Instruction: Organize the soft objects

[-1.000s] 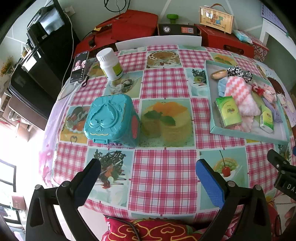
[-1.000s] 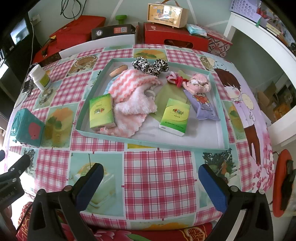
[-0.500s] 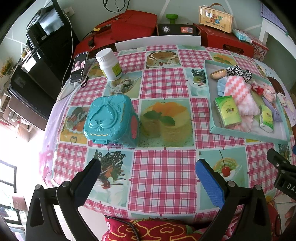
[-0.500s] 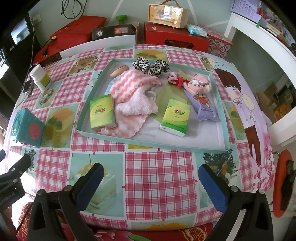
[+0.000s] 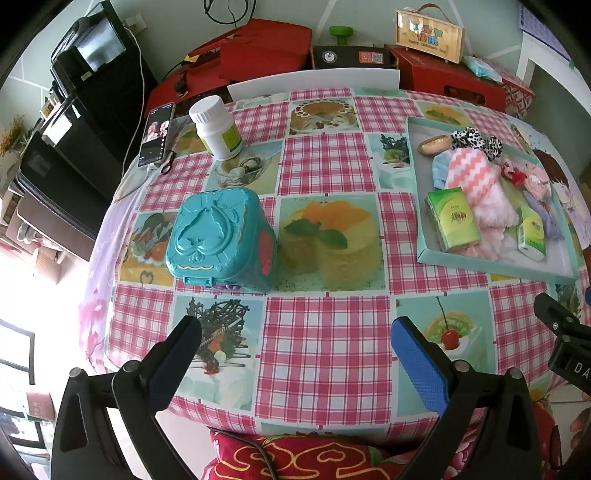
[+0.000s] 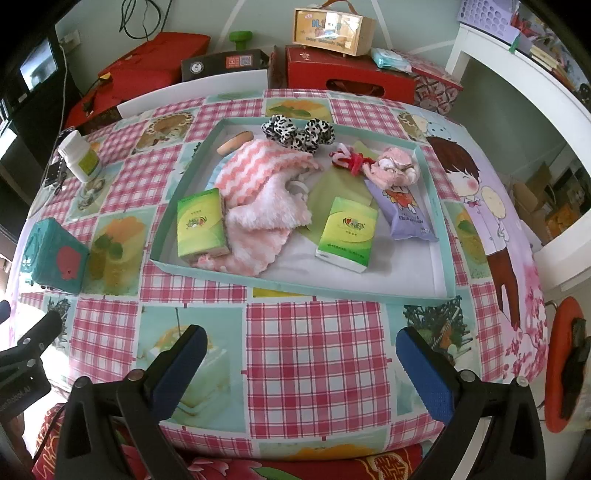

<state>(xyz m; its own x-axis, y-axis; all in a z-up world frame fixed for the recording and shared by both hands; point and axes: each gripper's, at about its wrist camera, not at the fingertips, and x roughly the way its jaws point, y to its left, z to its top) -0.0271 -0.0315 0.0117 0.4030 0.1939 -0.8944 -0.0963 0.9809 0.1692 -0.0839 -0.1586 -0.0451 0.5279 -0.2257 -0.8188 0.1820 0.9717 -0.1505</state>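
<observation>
A shallow teal tray (image 6: 369,288) on the checked tablecloth holds soft things: a pink-and-white zigzag towel (image 6: 258,173), two green tissue packs (image 6: 199,221) (image 6: 347,232), a purple tissue pack (image 6: 406,212), a leopard-print scrunchie (image 6: 295,129), a pink plush with red rope (image 6: 395,164) and a small bread-shaped toy (image 6: 234,142). The tray also shows in the left wrist view (image 5: 491,267). My right gripper (image 6: 299,347) is open and empty, near the table's front edge, short of the tray. My left gripper (image 5: 295,338) is open and empty, in front of a teal box (image 5: 221,238).
A white pill bottle (image 5: 216,127) and a phone (image 5: 157,133) lie at the far left of the table. Red boxes (image 6: 347,75) and a wooden case (image 6: 334,29) stand behind the table. A white shelf (image 6: 517,92) is to the right.
Both views have shifted very slightly, the tray sitting a touch higher in the frames. Both grippers stay open and empty; no object has moved.
</observation>
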